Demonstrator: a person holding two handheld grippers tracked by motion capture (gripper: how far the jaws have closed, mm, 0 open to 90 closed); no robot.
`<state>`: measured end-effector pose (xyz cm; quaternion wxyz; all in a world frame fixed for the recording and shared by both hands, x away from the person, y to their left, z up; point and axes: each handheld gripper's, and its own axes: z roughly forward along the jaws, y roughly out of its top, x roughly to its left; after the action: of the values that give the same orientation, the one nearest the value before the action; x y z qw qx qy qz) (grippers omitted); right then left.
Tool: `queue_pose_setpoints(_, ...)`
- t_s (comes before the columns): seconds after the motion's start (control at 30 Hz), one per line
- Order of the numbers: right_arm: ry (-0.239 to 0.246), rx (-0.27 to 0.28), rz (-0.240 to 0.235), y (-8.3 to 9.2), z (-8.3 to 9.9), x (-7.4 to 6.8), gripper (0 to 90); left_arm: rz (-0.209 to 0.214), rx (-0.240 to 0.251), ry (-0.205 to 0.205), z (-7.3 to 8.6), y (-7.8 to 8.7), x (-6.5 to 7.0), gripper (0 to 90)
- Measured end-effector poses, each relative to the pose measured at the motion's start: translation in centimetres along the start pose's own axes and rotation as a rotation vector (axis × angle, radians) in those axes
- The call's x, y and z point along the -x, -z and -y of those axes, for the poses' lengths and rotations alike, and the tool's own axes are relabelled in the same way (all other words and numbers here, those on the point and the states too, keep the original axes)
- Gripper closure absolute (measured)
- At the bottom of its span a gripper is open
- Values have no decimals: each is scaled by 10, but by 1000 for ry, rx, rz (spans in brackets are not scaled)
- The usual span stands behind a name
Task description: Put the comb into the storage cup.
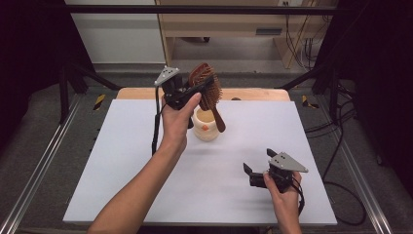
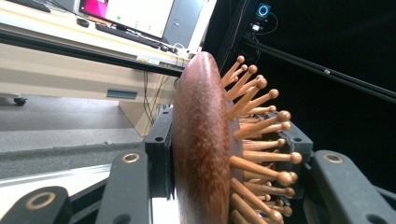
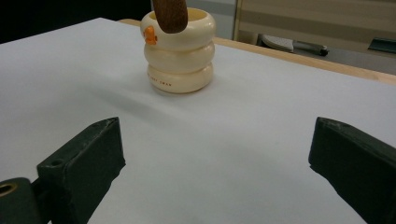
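Wooden hairbrush (image 2: 205,154), edge-on between the left tongs (image 1: 195,87), is pinched at its head and held above the desk (image 1: 122,161), its handle tip hanging over the mouth of the cream ringed cup (image 3: 178,51). Right tongs (image 1: 258,170) rest low near the front right, spread wide with nothing between them.

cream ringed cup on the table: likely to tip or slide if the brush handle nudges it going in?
Probably more slide than tip: the cream cup is squat, three stacked bulges on a flat base. It looks glossy and sits on the smooth white table, so a sideways push from the hairbrush handle may skate it. It looks rigid; weight is hard to judge.
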<state>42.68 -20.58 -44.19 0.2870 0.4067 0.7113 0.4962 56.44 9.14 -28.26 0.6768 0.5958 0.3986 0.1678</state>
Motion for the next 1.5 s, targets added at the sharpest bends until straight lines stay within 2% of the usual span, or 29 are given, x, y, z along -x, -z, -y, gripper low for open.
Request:
queue_pose_setpoints(0.17, -7, 3, -4, 1, 0, 0, 37, -12, -9, -34, -2, -5, 1, 508)
queue_pose_setpoints(0.4, -21, 8, -12, 1, 0, 1, 35, -18, 2, -37, -4, -13, -1, 508)
queue_pose_setpoints(0.43, -49, 18, -19, 1, 0, 2, 35, -21, -1, -42, -4, -15, -1, 508)
queue_pose_setpoints(0.57, -58, 21, -19, 2, 1, 4, 34, -31, -13, -75, -5, -22, -1, 508)
queue_pose_setpoints(0.7, -58, 25, -17, 3, 1, 4, 34, -27, 6, -54, -5, -27, -4, 508)
queue_pose_setpoints(1.1, -70, 28, -19, 2, 1, 5, 34, -46, 27, -43, -10, -32, -12, 507)
queue_pose_setpoints(1.5, -78, 27, -12, 2, 2, 5, 33, -83, 53, -72, -14, -28, -17, 508)
